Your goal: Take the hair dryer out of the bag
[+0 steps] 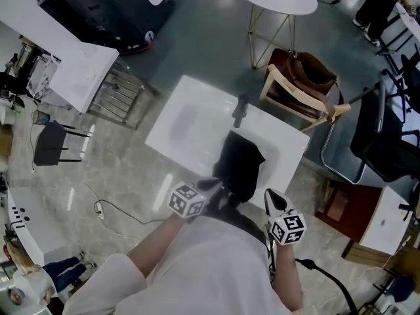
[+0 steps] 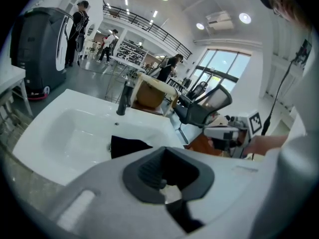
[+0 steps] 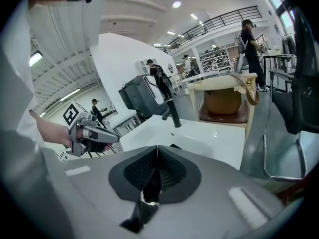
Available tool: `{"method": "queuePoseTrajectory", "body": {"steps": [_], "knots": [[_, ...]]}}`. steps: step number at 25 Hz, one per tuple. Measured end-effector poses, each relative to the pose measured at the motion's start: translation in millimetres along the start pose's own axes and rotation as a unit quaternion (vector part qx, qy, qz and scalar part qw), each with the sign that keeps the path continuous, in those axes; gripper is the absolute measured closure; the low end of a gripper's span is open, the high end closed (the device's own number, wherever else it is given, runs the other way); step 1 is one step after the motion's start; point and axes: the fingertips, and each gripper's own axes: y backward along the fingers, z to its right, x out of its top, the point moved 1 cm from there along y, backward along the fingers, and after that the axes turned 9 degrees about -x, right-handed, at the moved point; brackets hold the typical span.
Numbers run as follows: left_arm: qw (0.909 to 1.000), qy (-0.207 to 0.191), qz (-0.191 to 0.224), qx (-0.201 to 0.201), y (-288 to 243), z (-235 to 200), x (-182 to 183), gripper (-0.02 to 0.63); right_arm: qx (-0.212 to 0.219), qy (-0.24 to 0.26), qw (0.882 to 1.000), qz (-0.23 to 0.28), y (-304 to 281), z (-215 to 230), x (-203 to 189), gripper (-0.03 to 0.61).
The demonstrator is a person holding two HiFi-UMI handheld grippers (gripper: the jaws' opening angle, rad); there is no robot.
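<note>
Though beside basin point(image 1: 186, 127), bag point(image 1: 241, 164) at edge.

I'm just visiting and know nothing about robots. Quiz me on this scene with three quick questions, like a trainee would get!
1. True or false: the black fabric bag lies on the white washbasin counter.
2. What stands at the basin's far edge? A) a black tap B) a red kettle C) a green bottle
3. Fill in: the jaws of the left gripper and the right gripper are both ____.
Key: 1 true; 2 A; 3 shut.
</note>
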Motion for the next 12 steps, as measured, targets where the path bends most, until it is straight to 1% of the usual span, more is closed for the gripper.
{"method": "queuePoseTrajectory", "body": {"steps": [3, 5, 12], "knots": [[0.9999, 0.005, -0.009, -0.003, -7.7, -9.4, -6.2, 0.615, 0.0, 0.006, 1.0, -0.01, -13.2, -1.6, -5.6, 0.569], [0.9999, 0.006, -0.015, -0.004, -11.7, -15.0, -10.4, 0.615, 0.001, 0.009, 1.0, -0.016, -21.3, -3.1, -8.7, 0.551], [0.999, 0.006, -0.04, -0.018, -29.7, -31.0, -20.1, 0.615, 0.017, 0.009, 0.999, -0.039, -49.3, -7.5, -20.9, 0.549]]}}
